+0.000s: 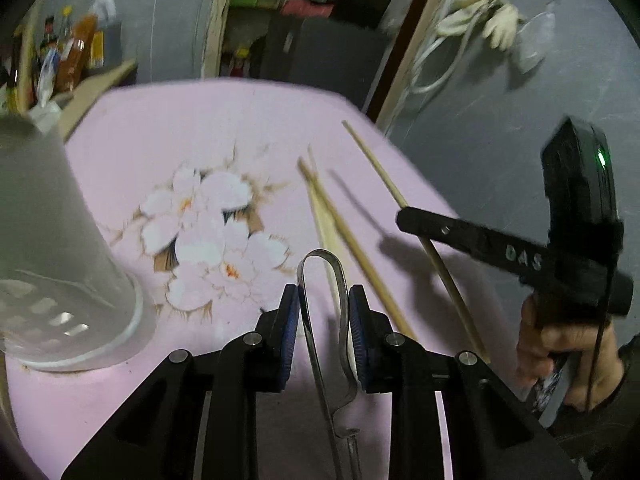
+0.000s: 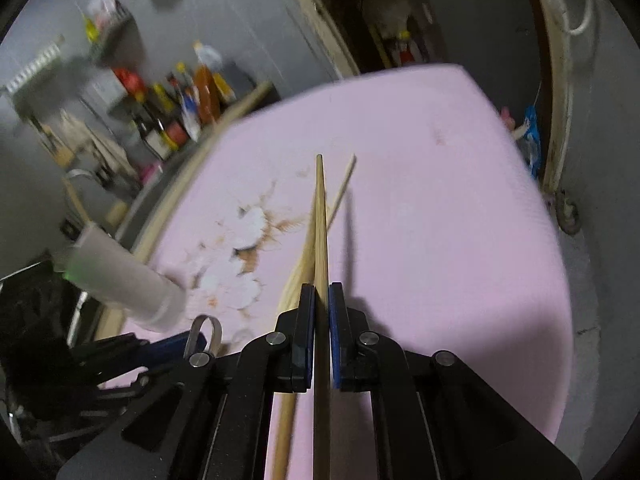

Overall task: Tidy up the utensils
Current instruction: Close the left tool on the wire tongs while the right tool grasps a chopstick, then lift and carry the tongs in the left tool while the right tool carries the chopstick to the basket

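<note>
Left of your left gripper (image 1: 324, 332), clamped on metal tongs (image 1: 320, 300), stands the white holder (image 1: 52, 240); your right gripper (image 2: 320, 336) pinches a chopstick (image 2: 320, 216) lengthwise.

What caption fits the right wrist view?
Right gripper clamps one wooden chopstick above the pink tablecloth.

Pink tablecloth (image 1: 168, 128) with a white-petal flower print (image 1: 208, 236), brown-tan edging and orange centres. Pale tan wooden chopsticks (image 1: 344, 232); shiny silver metal tongs (image 1: 324, 300); translucent grey-white slotted plastic cup (image 1: 52, 248). Black left gripper (image 1: 324, 334) and black right gripper (image 2: 320, 336), both with blue pads.
</note>
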The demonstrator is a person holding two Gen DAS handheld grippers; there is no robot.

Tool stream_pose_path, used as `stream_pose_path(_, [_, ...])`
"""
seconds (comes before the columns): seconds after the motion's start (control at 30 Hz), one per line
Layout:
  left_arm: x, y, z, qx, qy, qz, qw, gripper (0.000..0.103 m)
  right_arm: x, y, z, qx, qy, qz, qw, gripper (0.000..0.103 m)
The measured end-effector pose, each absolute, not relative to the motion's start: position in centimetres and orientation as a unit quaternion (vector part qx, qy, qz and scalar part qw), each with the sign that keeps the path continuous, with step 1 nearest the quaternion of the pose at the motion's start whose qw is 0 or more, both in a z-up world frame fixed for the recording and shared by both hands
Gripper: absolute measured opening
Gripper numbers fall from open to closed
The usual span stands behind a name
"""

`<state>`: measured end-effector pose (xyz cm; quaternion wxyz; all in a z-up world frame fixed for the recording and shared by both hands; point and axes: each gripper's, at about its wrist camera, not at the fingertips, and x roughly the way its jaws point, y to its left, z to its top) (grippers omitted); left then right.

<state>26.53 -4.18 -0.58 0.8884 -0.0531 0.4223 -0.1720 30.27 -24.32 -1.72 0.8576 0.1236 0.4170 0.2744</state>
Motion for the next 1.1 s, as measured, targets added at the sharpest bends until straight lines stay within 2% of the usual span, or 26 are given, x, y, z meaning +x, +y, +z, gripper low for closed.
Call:
stream_pose_path(0.27, [22.3, -4.7, 2.4, -0.015, 0.290, -0.149, 0.945, 0.021, 22.7, -23.8, 2.2, 0.092, 0.215, 0.261, 0.937, 0.005])
stream_pose_path(0.37, [21.3, -4.6, 3.5, -0.016, 0.251, -0.139, 0.958, 0.020, 21.4, -22.8, 3.0, 0.078, 0.167, 0.255, 0.949, 0.005])
stream_pose_path(0.6, [19.4, -2.5, 6.5, -0.046, 0.171, -0.121, 0.977, 0.020, 20.2, -20.6, 5.0, 0.063, 0.079, 0.256, 0.961, 0.005])
stream_pose_path(1.1, [16.7, 5.0, 15.4, -0.029, 0.086, -0.063, 0.994, 0.021, 20.4, -16.0, 10.0, 0.115, -0.044, 0.299, 0.946, 0.005])
